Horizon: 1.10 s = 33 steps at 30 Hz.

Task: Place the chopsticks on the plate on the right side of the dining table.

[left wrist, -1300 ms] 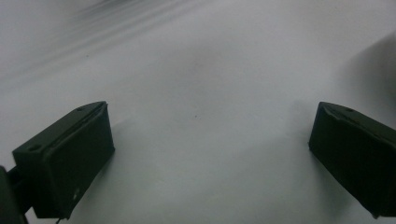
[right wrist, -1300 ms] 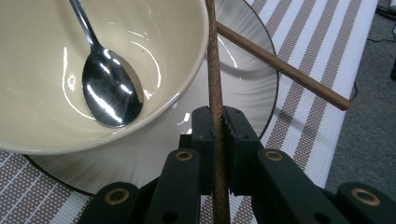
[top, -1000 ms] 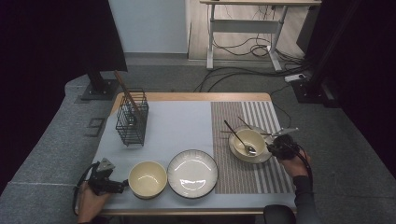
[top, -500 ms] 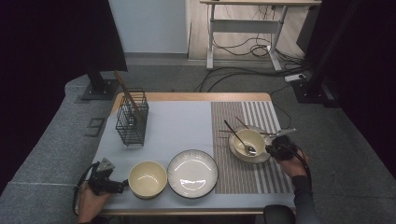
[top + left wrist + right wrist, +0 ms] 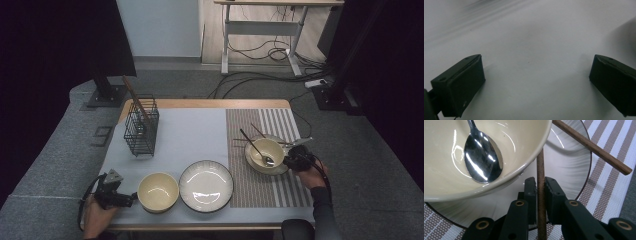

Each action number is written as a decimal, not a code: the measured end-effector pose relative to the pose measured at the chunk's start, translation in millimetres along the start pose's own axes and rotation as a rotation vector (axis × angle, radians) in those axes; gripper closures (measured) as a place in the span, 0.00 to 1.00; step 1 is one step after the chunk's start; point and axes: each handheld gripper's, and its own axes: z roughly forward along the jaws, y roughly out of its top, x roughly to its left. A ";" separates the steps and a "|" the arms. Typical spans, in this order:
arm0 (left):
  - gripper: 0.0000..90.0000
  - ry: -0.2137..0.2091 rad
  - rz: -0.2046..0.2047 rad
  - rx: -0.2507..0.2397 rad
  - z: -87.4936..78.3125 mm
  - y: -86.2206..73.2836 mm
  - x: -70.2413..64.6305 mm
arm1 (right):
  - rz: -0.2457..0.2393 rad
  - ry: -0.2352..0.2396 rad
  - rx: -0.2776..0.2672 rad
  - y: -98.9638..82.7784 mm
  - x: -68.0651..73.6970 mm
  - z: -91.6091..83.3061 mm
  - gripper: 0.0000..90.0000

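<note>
A cream bowl [image 5: 446,182] with a steel spoon [image 5: 482,160] in it stands on a glass plate [image 5: 571,172] on the striped mat. A brown chopstick [image 5: 540,167] runs from under the bowl's rim back between the jaws of my right gripper [image 5: 541,181]. The jaws have just been opening, and the pads stand a hair off the stick. A second chopstick [image 5: 594,147] lies across the plate's far side. From above, my right gripper [image 5: 289,161] is at the right edge of that bowl [image 5: 263,150]. My left gripper [image 5: 536,75] rests open on the white cloth, just left of another cream bowl [image 5: 158,192].
A ribbed plate [image 5: 206,185] sits at the front middle between the two bowls. A black wire basket [image 5: 141,127] holding a wooden stick stands at the back left. The striped mat [image 5: 265,192] covers the table's right part.
</note>
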 end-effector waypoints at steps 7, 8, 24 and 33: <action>0.00 0.000 0.000 0.000 0.0 0.0 0.0 | 0.044 -0.015 -0.019 -0.2 -2.5 -10.3 0.64; 0.00 0.000 0.000 0.000 0.0 0.0 0.0 | 0.049 -0.024 -0.023 -0.2 -2.6 -11.4 0.62; 0.00 0.000 0.000 0.000 -0.1 0.0 0.0 | 0.140 -0.153 -0.006 -11.5 1.6 -33.6 0.35; 0.00 0.000 0.000 0.000 -0.1 0.0 -0.1 | 0.176 -0.168 0.003 -24.7 2.1 -40.8 0.36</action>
